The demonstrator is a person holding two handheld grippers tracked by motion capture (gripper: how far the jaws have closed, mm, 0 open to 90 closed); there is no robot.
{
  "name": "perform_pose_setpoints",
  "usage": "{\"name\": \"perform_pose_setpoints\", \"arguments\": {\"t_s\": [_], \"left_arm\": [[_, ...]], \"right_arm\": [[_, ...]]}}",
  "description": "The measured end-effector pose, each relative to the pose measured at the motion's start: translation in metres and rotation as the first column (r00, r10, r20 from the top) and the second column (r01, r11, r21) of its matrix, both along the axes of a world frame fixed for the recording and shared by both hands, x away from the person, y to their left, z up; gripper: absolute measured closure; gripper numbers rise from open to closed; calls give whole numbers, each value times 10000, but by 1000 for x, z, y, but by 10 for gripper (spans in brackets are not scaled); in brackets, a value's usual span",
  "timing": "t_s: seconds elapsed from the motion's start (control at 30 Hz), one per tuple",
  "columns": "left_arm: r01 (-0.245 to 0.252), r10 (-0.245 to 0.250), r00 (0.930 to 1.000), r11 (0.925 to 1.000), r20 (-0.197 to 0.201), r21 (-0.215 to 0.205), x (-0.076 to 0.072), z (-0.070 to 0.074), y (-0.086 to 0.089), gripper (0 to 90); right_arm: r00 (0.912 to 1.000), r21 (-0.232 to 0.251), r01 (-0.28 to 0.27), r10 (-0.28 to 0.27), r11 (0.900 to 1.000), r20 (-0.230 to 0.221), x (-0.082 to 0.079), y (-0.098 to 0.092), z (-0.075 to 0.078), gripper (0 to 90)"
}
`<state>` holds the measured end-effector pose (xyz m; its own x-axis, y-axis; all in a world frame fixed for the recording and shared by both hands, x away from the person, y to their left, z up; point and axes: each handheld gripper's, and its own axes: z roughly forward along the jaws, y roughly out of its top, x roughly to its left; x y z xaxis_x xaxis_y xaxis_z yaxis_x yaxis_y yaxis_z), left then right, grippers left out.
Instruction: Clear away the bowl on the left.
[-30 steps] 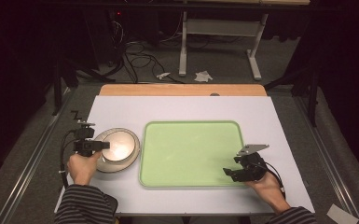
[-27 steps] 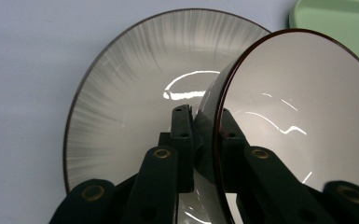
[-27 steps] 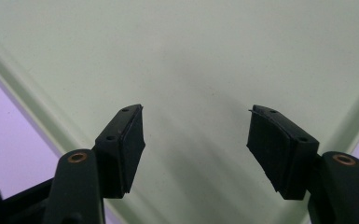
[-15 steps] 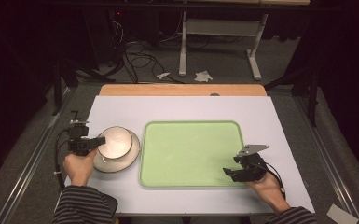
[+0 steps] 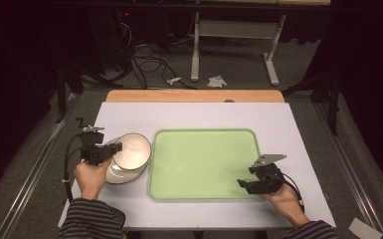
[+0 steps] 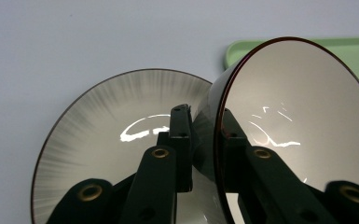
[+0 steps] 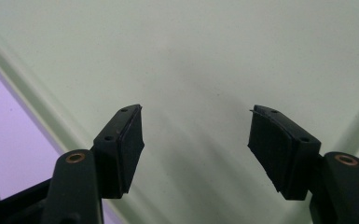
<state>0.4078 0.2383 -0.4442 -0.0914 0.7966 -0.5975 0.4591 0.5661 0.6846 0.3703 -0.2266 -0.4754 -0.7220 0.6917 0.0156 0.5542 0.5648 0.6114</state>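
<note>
Bowl (image 6: 303, 116), tilted, pinched by its rim in left gripper (image 5: 115, 147) above plate (image 6: 107, 121); right gripper (image 7: 196, 140) held empty, jaws apart, at tray (image 5: 204, 162) five o'clock; slippage risked from thin rim hold.

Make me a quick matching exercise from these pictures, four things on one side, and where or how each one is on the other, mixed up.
1. bowl
2. plate
3. tray
4. right gripper

A. flat on the table, under the lifted dish
B. open, nothing between its jaws
C. green, nothing on it
D. tilted, rim pinched by the left gripper

Pairs: 1-D, 2-A, 3-C, 4-B
</note>
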Motion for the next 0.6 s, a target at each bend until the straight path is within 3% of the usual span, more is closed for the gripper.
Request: {"name": "perform_pose_setpoints", "arguments": {"t_s": [0.4, 0.6], "left_arm": [[601, -597, 9981, 9978, 133, -277, 0, 7, -16, 804], [1203, -1199, 9925, 9926, 250, -148, -2, 11, -34, 804]], "right_arm": [[10000, -25, -26, 26, 10000, -32, 0, -1, -1, 364], [9999, -98, -99, 98, 9999, -45, 1, 0, -1, 364]]}}
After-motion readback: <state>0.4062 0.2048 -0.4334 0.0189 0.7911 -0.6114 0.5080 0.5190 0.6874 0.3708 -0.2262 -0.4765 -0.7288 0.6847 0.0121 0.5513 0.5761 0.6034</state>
